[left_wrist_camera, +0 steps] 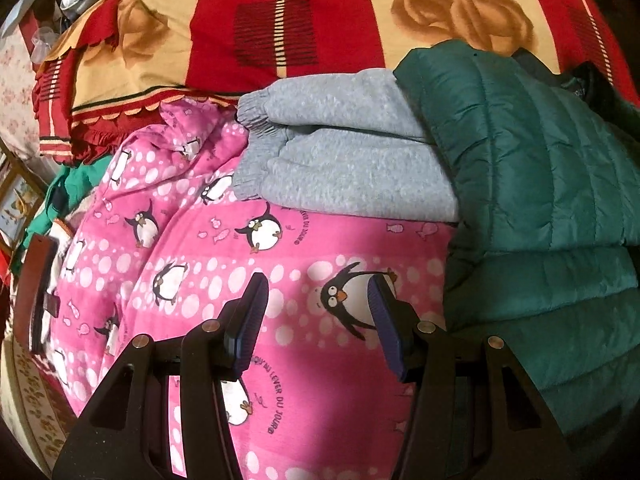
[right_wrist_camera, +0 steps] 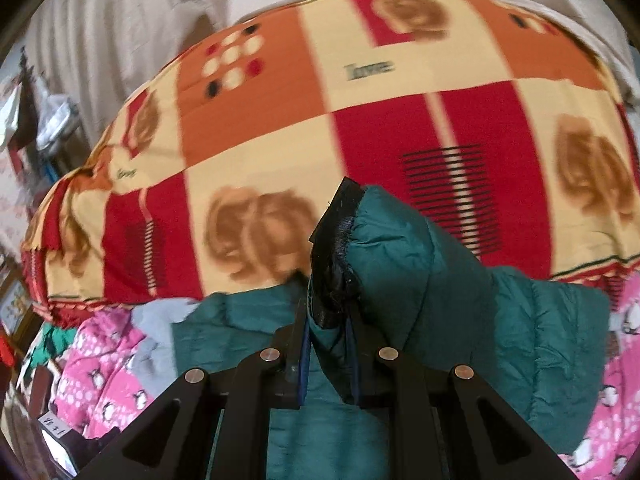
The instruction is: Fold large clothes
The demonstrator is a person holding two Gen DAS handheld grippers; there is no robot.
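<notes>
Right wrist view: we see the right gripper (right_wrist_camera: 326, 344) clenched on the black elastic-trimmed cuff (right_wrist_camera: 334, 256) of the dark green quilted puffer jacket (right_wrist_camera: 460, 312), the sleeve end standing up between the closed fingers. We judge the cuff is pinched there so the sleeve can be carried across the jacket body for a fold. Beyond it, on the far side, lies the red, cream and orange rose-patterned blanket (right_wrist_camera: 360, 136). In the left wrist view, the left gripper (left_wrist_camera: 320, 320) is released, its blue-padded fingers (left_wrist_camera: 250, 320) spread and hovering over the pink penguin-print fleece (left_wrist_camera: 224, 264), grasping nothing. The jacket (left_wrist_camera: 532, 184) rests at right on that fleece, its near part bent over, partly overlapping a folded grey sweatshirt-fabric garment (left_wrist_camera: 344, 148) to its left. We take the left gripper to be free so that it can pin or catch the jacket body next.
</notes>
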